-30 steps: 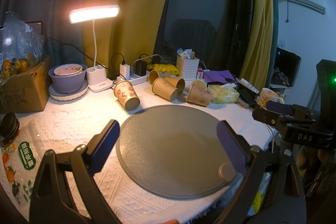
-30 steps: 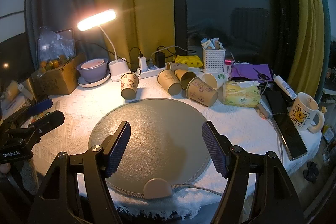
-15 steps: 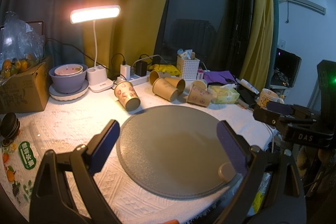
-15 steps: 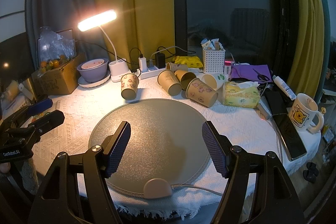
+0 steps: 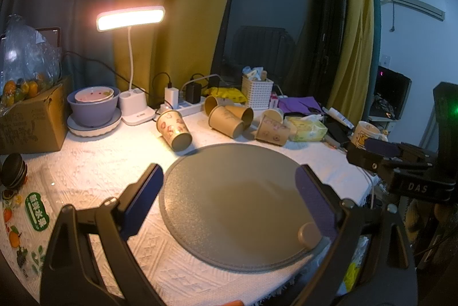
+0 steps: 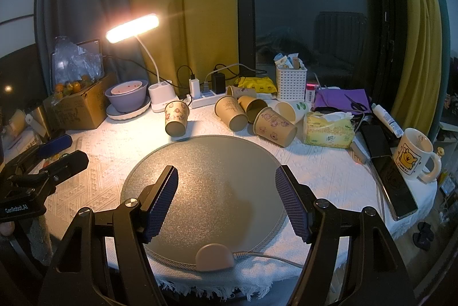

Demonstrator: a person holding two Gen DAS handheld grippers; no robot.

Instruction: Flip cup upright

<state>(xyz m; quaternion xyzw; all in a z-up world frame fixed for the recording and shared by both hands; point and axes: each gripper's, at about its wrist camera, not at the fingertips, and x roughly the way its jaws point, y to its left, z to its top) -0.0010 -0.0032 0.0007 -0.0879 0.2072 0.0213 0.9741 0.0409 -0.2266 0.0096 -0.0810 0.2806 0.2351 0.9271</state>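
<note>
Currently: left gripper (image 5: 229, 202), jaws spread wide, holding nothing, above the round grey mat (image 5: 237, 202). Right gripper (image 6: 226, 202), jaws likewise wide apart and empty, over the same mat. Paper cup (image 6: 176, 118), lying on its side on the white-clothed tabletop (image 6: 114, 151), beyond both sets of jaws at the mat's far edge. Further tipped cups (image 6: 269, 125) beyond, right of it. Desk lamp (image 6: 133, 28) lit behind.

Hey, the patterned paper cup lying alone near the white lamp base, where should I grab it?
Grip the patterned paper cup across its side wall, mid-body, coming from above and the front. It lies tipped with its base toward you, apart from the other cups, so both flanks look clear.
</note>
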